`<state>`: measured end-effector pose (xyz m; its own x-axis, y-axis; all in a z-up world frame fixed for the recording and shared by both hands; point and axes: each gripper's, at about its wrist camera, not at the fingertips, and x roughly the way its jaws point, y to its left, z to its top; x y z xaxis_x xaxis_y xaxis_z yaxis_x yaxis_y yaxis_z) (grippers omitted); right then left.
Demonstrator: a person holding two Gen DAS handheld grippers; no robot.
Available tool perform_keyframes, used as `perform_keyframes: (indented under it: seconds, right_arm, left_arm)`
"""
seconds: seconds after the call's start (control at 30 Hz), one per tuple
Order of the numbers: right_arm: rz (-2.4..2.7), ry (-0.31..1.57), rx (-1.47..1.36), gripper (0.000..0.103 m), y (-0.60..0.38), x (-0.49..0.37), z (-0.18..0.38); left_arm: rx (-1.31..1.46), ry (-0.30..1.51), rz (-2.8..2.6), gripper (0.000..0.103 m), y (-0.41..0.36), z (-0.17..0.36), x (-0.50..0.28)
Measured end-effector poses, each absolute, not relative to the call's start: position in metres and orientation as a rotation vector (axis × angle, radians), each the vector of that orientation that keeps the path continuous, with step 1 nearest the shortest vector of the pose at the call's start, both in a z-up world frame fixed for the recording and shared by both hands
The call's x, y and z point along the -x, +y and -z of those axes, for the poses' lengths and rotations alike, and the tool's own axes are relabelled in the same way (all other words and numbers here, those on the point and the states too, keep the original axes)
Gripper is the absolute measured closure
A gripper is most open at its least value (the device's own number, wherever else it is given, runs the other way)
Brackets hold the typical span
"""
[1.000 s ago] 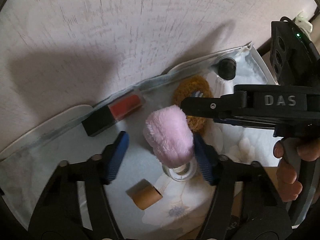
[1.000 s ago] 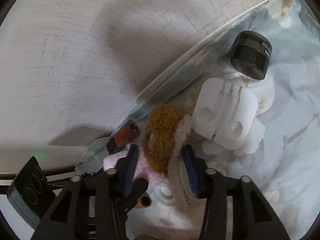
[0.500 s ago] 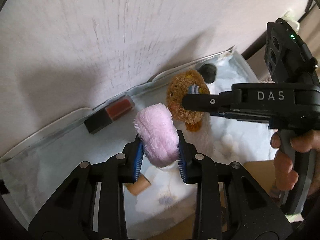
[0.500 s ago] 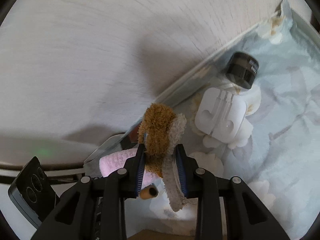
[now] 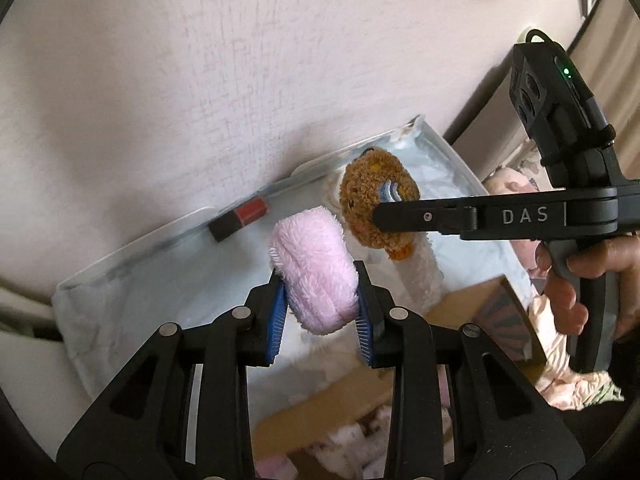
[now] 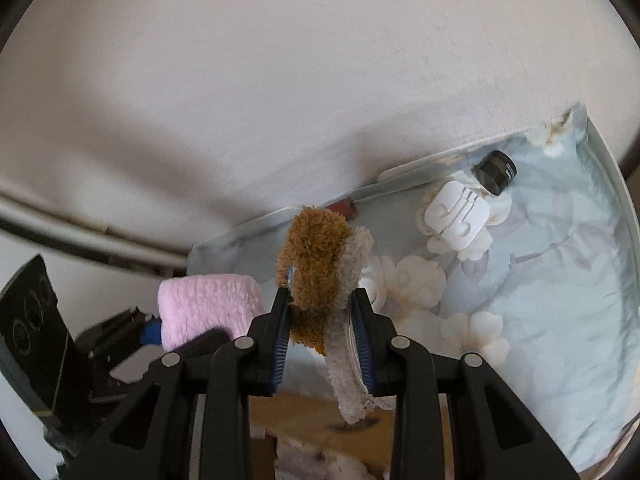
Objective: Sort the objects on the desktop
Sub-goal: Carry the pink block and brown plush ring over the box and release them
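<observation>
Two plush pieces being held above a floral-clothed table by a pale wall.
The left gripper (image 5: 320,312) is clamping the pink plush (image 5: 314,270); the right gripper (image 6: 322,338) is squeezing the brown plush (image 6: 318,258), both raised over the pale blue cloth (image 6: 560,320), where a white holder (image 6: 456,216) and black cap (image 6: 496,166) are lying.

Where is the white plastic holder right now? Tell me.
In the right wrist view, the white plastic holder lies upper right on the floral cloth, beside the black jar near the wall.

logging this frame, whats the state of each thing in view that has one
left gripper: shut on pink plush, lifted
right gripper: shut on brown plush, lifted
pink plush: held off the cloth
brown plush: held off the cloth
black jar: lying on its side
</observation>
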<state>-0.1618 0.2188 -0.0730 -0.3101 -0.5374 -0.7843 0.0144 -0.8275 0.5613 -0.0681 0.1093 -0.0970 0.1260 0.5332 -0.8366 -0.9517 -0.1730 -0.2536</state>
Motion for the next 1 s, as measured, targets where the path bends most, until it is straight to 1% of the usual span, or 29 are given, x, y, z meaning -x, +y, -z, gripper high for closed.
perform_keyframes:
  seconds: [0.1, 0.13, 0.27, 0.53, 0.8, 1.0]
  right_arm:
    - [2.187, -0.558, -1.551, 0.075, 0.211, 0.144, 0.053]
    - [2.19, -0.525, -1.542, 0.075, 0.208, 0.134, 0.06]
    - [2.241, -0.35, -1.492, 0.075, 0.184, 0.106, 0.039]
    - [2.188, -0.191, -1.434, 0.075, 0.176, 0.056, 0.027]
    - [2.12, -0.056, -1.484, 0.076, 0.175, 0.017, 0.049]
    - [2.086, 0.018, -1.539, 0.075, 0.175, -0.005, 0.076]
  left_arm:
    - [1.031, 0.538, -1.442, 0.076, 0.095, 0.09, 0.054]
    - [1.029, 0.538, -1.444, 0.076, 0.091, 0.088, 0.049]
    - [1.035, 0.515, -1.449, 0.076, 0.068, 0.085, 0.033]
    - [1.079, 0.477, -1.445, 0.076, 0.027, 0.102, 0.003]
    - [1.112, 0.472, -1.445, 0.076, -0.005, 0.116, -0.017]
    - [1.18, 0.463, -1.427, 0.076, -0.016, 0.14, -0.032]
